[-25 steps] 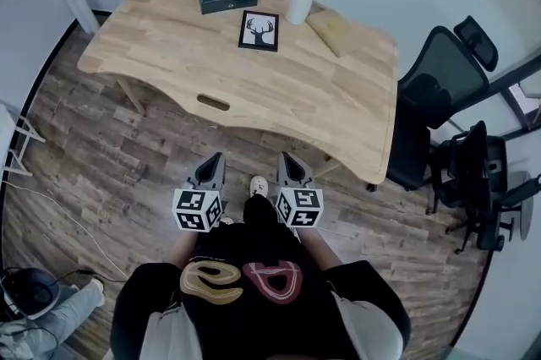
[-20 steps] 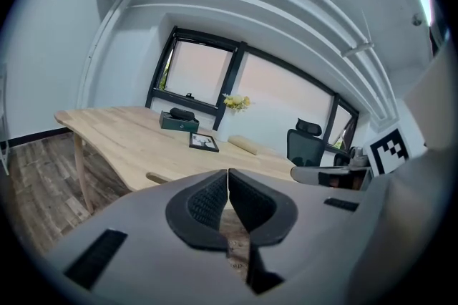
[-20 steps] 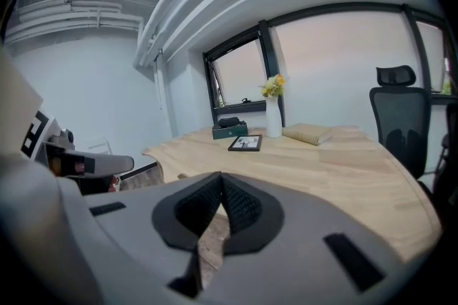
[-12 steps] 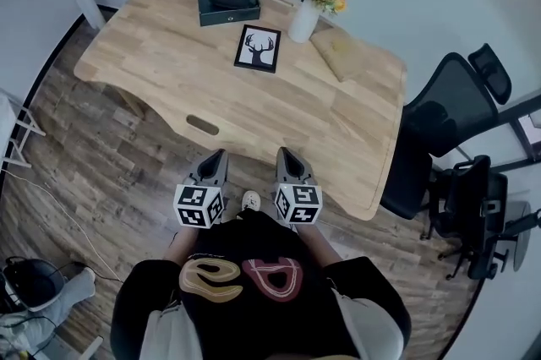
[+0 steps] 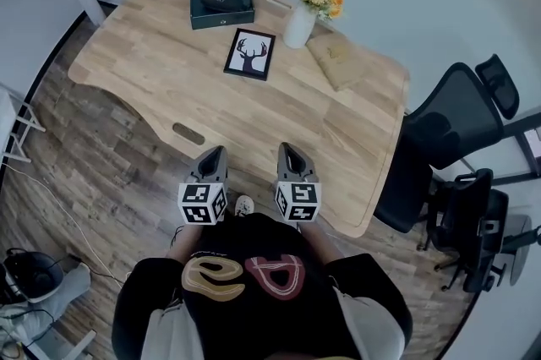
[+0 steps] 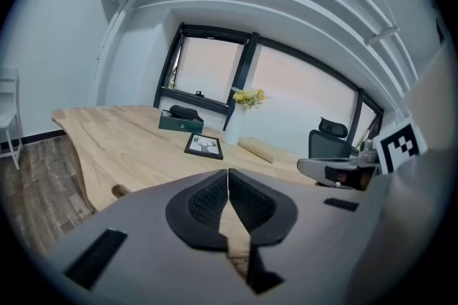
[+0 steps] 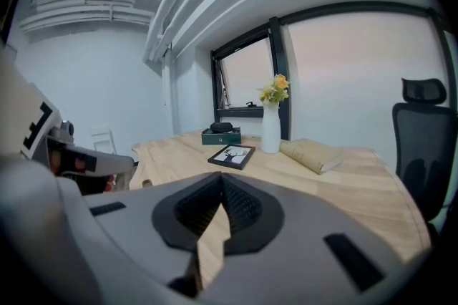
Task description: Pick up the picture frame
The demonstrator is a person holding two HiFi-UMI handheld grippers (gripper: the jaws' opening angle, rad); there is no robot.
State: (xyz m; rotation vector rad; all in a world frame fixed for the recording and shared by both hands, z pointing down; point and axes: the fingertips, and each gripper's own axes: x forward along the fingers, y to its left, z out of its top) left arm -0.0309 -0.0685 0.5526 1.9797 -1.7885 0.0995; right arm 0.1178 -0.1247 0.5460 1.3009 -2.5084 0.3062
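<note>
Now the picture frame lies nearer both tongs.

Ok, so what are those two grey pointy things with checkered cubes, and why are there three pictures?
Those are two hand-held grippers, like big tongs. A person holds the grey left gripper and the grey right gripper, one in each hand. The head view comes from a camera on the person's head, looking down. The other two pictures come from small cameras riding on each gripper, looking along its jaws. Both pairs of jaws are shut, holding nothing. Ahead stands a light wooden table. On it lie a black picture frame with a deer drawing, a dark green box, a white vase of yellow flowers and a tan book. Nothing is picked up yet.
</note>
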